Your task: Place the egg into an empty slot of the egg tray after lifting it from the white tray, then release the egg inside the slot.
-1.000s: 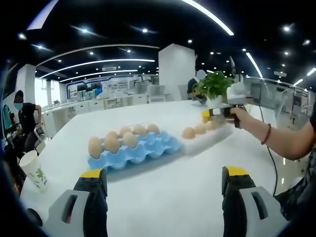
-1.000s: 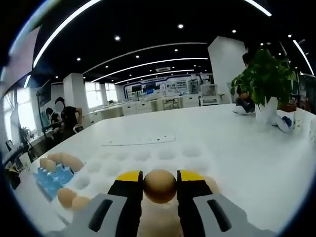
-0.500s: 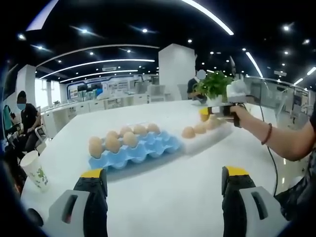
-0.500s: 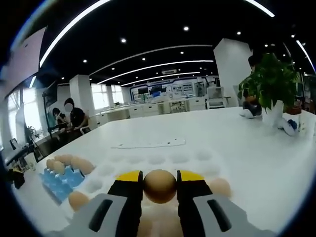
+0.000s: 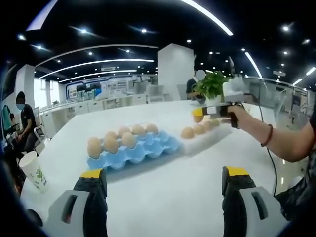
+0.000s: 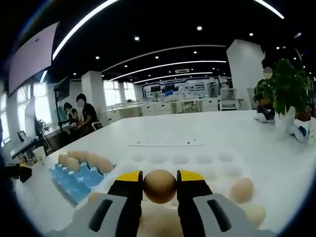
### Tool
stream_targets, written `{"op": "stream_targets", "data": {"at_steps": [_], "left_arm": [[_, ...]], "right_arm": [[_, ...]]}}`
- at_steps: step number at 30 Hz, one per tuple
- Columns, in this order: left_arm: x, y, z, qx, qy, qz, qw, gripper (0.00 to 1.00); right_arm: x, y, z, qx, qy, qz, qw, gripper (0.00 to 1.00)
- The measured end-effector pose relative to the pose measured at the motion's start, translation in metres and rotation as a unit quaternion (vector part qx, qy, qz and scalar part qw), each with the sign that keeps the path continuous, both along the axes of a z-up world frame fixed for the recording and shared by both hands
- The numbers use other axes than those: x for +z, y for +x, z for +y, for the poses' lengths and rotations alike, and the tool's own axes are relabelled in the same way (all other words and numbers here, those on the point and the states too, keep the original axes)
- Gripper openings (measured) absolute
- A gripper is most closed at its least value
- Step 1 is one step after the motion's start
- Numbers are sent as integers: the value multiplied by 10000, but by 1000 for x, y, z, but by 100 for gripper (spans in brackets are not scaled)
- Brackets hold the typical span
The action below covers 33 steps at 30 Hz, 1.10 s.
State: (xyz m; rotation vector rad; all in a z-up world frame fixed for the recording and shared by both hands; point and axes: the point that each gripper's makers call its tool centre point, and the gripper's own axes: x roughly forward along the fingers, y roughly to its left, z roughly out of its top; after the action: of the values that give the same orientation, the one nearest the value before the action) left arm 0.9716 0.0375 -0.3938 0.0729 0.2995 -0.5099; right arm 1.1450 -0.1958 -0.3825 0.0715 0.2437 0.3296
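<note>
Nearest in the right gripper view, the right hand-held gripper (image 6: 160, 183) is clamped on one brown egg (image 6: 160, 186), its two yellow-tipped jaws pressing the egg's sides; the lower part of the egg is hidden behind the jaws. Just below and beyond it lies the white tray (image 6: 207, 160), whose near part is cut off by the gripper body, so its full contents cannot be counted; one loose egg (image 6: 242, 189) sits in it to the right, and pale shapes by the jaws are too blurred to tell. Left of it is the blue egg tray (image 6: 74, 178), with a cluster of eggs at its far-left end, their number unclear from this angle.

In the left gripper view, the left hand-held gripper (image 5: 161, 181) holds nothing, its jaws standing wide apart over the white bench (image 5: 163, 197). A paper cup (image 5: 33, 170) stands near the bench's left edge. Farther off, the blue egg tray (image 5: 143, 149) carries six eggs toward its left and far side, with empty slots nearer and to the right. Just right of it, touching or nearly so, the white tray (image 5: 210, 138) shows three eggs, while the held egg (image 5: 198, 118) hangs above them in the right gripper. A potted plant (image 5: 212, 86) stands beyond, partly hidden by that gripper.
</note>
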Motion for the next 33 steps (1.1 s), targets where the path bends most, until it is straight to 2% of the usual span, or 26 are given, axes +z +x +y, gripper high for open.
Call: {"op": "stream_targets", "data": {"at_steps": [16,33], "left_arm": [[-2,-1,1,-17,78,23,10000,99],[-1,-2,10,74,87,28,9999,99]], "right_arm": [[5,-5,56,662,181,45,9976,28],[5,-12,127,1488,115,84,9888,28]]}}
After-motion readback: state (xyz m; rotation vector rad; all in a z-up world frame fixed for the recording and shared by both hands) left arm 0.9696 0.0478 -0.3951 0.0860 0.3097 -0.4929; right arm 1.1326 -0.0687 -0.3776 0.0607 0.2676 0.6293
